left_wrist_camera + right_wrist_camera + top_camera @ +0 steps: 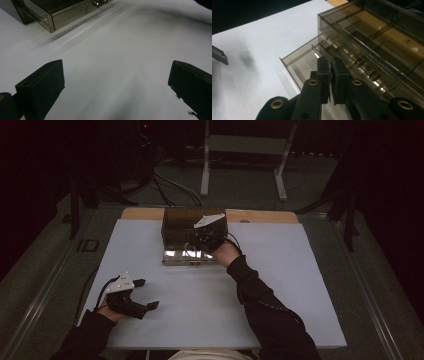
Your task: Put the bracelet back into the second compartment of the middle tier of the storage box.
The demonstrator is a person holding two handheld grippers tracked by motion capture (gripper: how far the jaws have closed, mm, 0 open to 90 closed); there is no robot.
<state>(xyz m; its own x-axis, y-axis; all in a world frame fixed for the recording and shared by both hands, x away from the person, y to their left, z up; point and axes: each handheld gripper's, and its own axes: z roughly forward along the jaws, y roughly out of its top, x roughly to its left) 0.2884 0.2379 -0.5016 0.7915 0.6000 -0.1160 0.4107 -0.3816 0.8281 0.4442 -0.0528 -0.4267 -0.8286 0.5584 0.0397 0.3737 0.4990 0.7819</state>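
Dimly, right gripper (331, 75) seems clamped on the drawer (299, 62) front; left gripper (117, 85) gapes empty.

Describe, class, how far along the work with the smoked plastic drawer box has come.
Done: one drawer stands pulled partway out of the drawer box. In hand: the right tongs are shut on a thin clear piece at the drawer's front edge. Left: whatever comes next with the drawer; the left tongs rest open on the white table.

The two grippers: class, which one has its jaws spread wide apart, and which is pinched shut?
The left gripper, resting over bare white table, is spread wide. The right gripper, at the smoky plastic drawer box, is pinched shut.
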